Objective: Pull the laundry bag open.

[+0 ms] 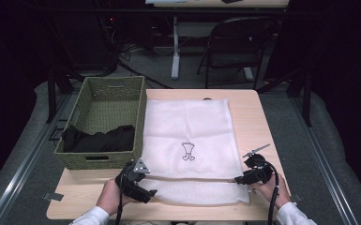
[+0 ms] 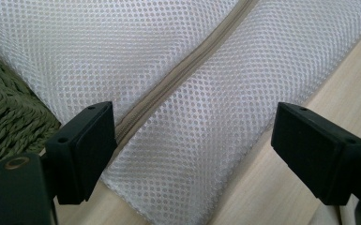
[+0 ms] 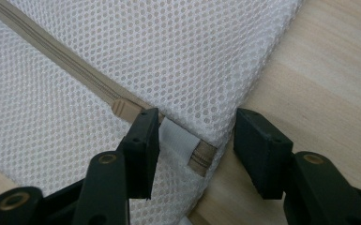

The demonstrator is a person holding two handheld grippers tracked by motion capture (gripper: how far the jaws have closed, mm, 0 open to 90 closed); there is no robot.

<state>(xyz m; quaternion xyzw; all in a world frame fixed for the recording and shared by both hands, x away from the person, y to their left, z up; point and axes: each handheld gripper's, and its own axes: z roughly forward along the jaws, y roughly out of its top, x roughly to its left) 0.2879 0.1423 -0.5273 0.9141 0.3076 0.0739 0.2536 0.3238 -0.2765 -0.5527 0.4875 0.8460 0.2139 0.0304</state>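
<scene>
The mesh laundry bag (image 1: 187, 140) lies flat across the middle of the tabletop (image 1: 258, 117), its zipper (image 1: 192, 180) running along the near edge and, as far as the pictures show, shut along its whole length. To its left stands a woven basket (image 1: 104, 96) with dark clothing (image 1: 98, 138) in it, touching the bag's left side; nothing has gone into the bag yet.

The left gripper (image 2: 190, 140) hovers at the bag's near left corner, jaws wide apart over the mesh and the zipper line, pressing on nothing. In the high view it sits just in front of the basket (image 1: 138, 180).

The right gripper (image 3: 194, 145) is at the near right corner, where the zipper pull (image 3: 124, 107) rests near the end of the zipper beside a white tab (image 3: 178, 140). Its jaws straddle that corner, partly closed, pads not yet pressing.

By my reading, this is the very start: catching the pull, opening the zipper and loading the clothing all remain.
</scene>
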